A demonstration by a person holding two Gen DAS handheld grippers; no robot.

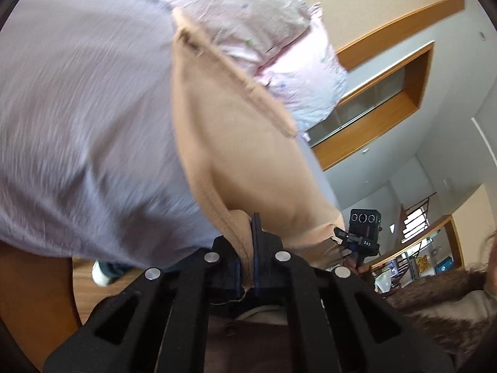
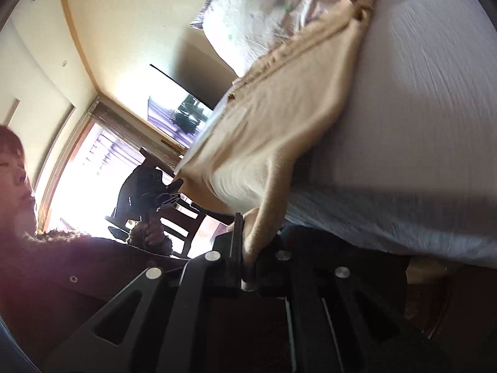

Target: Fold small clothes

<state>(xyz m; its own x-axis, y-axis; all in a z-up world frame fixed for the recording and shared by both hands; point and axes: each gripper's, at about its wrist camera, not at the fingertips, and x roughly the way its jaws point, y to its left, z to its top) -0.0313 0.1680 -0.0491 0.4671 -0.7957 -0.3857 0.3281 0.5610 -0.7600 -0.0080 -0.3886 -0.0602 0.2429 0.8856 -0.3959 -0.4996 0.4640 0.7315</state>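
Note:
A small beige garment point(image 1: 236, 143) lies partly on a lilac-grey sheet point(image 1: 87, 118) and is stretched between both grippers. My left gripper point(image 1: 247, 248) is shut on one hem corner of it. My right gripper point(image 2: 251, 248) is shut on another corner of the same beige garment point(image 2: 279, 118), which hangs taut up toward the sheet point(image 2: 419, 99). The right gripper also shows in the left wrist view point(image 1: 357, 239), and the left gripper shows in the right wrist view point(image 2: 161, 192). Both views are tilted and motion-blurred.
A pink and white floral quilt point(image 1: 264, 31) is bunched at the far end of the sheet, also in the right wrist view point(image 2: 264, 9). The person in a dark fleece point(image 2: 62, 264) stands close. A wooden chair point(image 2: 186, 217), a bright window point(image 2: 87, 171) and wood-trimmed walls surround.

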